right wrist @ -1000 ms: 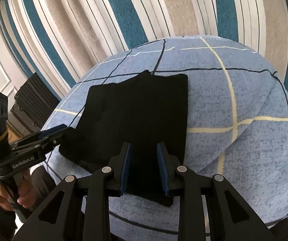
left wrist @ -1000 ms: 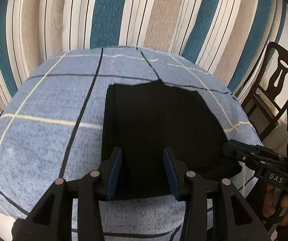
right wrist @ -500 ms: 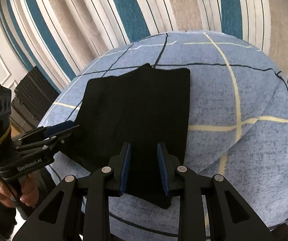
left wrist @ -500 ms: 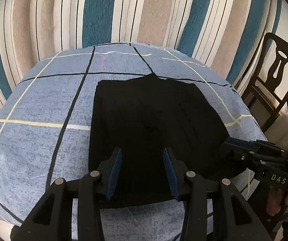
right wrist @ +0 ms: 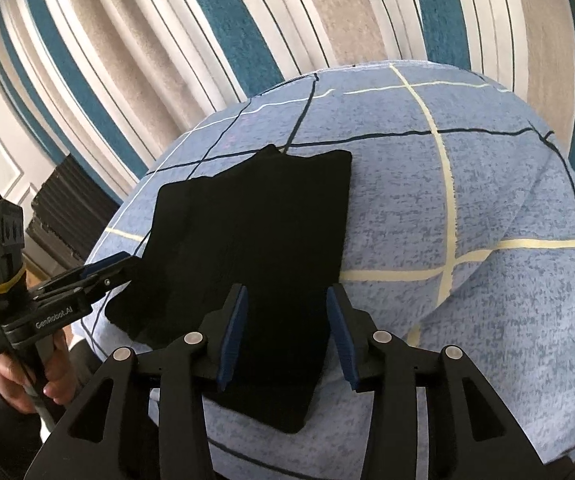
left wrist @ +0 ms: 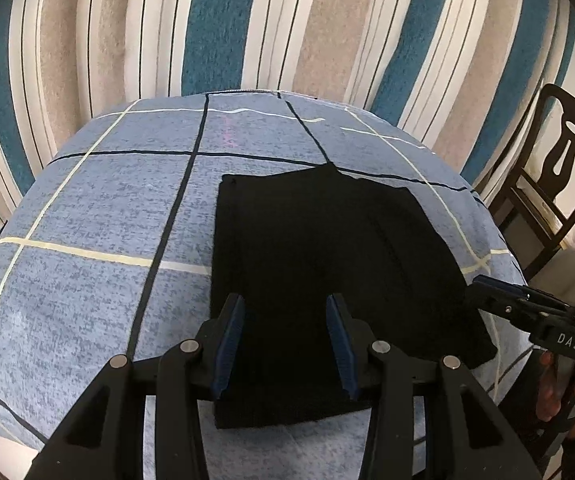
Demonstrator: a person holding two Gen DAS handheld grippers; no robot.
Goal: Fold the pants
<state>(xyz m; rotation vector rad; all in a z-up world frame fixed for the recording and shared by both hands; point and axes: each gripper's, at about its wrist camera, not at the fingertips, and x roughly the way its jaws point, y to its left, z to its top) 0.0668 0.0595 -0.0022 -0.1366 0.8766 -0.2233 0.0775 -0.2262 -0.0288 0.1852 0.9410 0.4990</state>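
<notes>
Though folded, black pants [left wrist: 319,276] flat

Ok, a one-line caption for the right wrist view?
Right gripper, jaws opening, above folded black pants on blue plaid cloth.

Striped teal, beige and white curtain [left wrist: 223,28], dark wooden chair [left wrist: 547,184], daylight

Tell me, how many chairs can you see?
1. A dark wooden chair stands at the right edge of the left wrist view, beside the table. More could be hidden outside both views.
</notes>
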